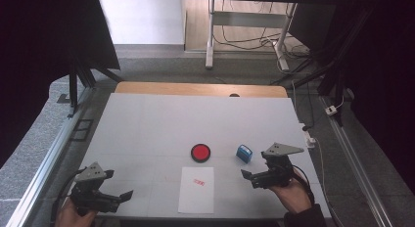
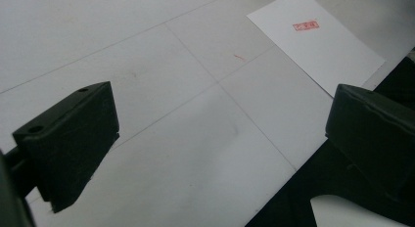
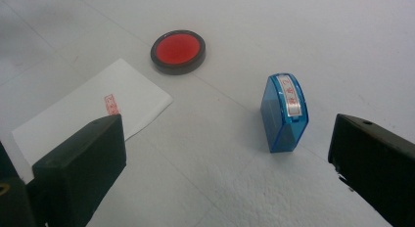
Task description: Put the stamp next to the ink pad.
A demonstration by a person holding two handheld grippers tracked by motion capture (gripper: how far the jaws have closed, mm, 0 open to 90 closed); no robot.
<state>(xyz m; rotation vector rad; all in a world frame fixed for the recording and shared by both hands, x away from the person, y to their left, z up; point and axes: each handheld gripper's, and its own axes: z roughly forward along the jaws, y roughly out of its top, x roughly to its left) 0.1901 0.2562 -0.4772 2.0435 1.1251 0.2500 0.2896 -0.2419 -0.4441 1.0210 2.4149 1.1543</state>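
My right tongs [image 1: 249, 179] hang wide open and empty just off the blue stamp [image 1: 243, 153], which stands on the counter [image 1: 147, 124] at about four o'clock from the red ink pad [image 1: 200, 152] and at two o'clock from the sheet of paper [image 1: 196, 189]. One red imprint [image 1: 198, 182] already sits near the sheet's top edge, so I judge the stamping itself done and the stamp set down.

What worries me from here is the right hand [image 1: 291, 192]. In the right gripper view the stamp [image 3: 284, 112] stands tall on a narrow base, between the lines of the two jaws and slightly ahead of them; a careless sweep toward nine o'clock could clip it and tip it over, or push it onto the ink pad [image 3: 177, 51]. A jaw dragged low across the paper [image 3: 88, 114] could also shift it or smear the fresh imprint [image 3: 112, 104].

That hand comes in from five o'clock, holding its tongs low and roughly level, jaws pointing toward nine o'clock. My left tongs [image 1: 125, 195] rest at the seven o'clock corner, released and holding nothing, jaws aimed toward three o'clock at the paper's near edge.
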